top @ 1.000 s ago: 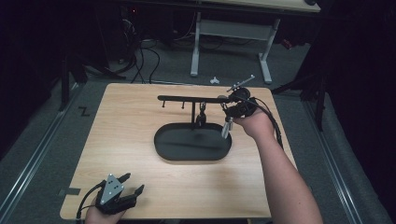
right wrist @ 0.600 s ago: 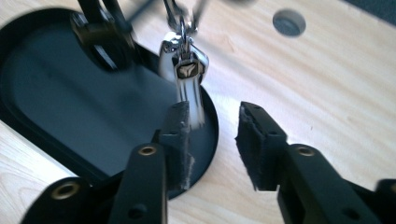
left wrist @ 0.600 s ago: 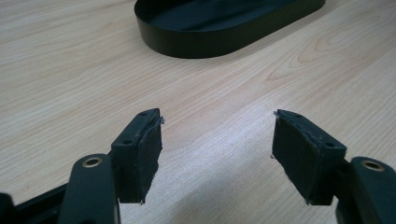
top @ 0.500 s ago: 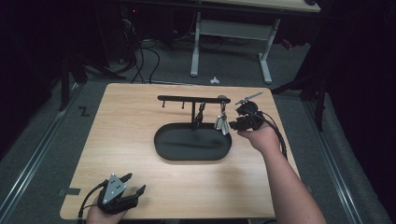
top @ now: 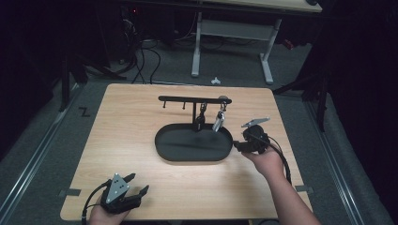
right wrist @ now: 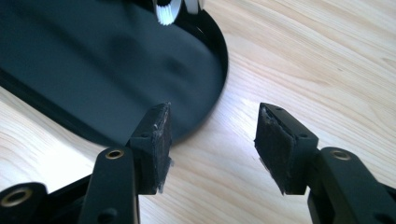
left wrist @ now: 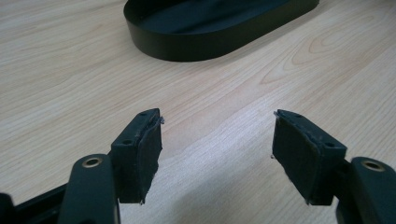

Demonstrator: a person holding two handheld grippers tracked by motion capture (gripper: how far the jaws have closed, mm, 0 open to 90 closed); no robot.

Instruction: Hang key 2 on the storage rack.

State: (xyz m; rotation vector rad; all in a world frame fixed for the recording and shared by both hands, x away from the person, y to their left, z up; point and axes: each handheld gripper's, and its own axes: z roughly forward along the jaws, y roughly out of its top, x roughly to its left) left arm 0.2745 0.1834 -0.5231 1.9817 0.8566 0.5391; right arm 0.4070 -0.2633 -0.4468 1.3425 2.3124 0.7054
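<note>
Right tongs [top: 237, 146], jaws just opened and empty, sit low by the black tray's [top: 162, 149] right end, silver key [top: 218, 122] hanging on the rack [top: 187, 99] above; withdraw clear without brushing it; left tongs [top: 138, 190] idle, agape, empty on counter [top: 131, 117].

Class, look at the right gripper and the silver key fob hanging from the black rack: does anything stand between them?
Nothing visible does. The right gripper has just been opening, with nothing between its jaws, and sits beside the right end of the black oval tray. The silver key fob hangs from the rack, up and to its left across open space.
</note>
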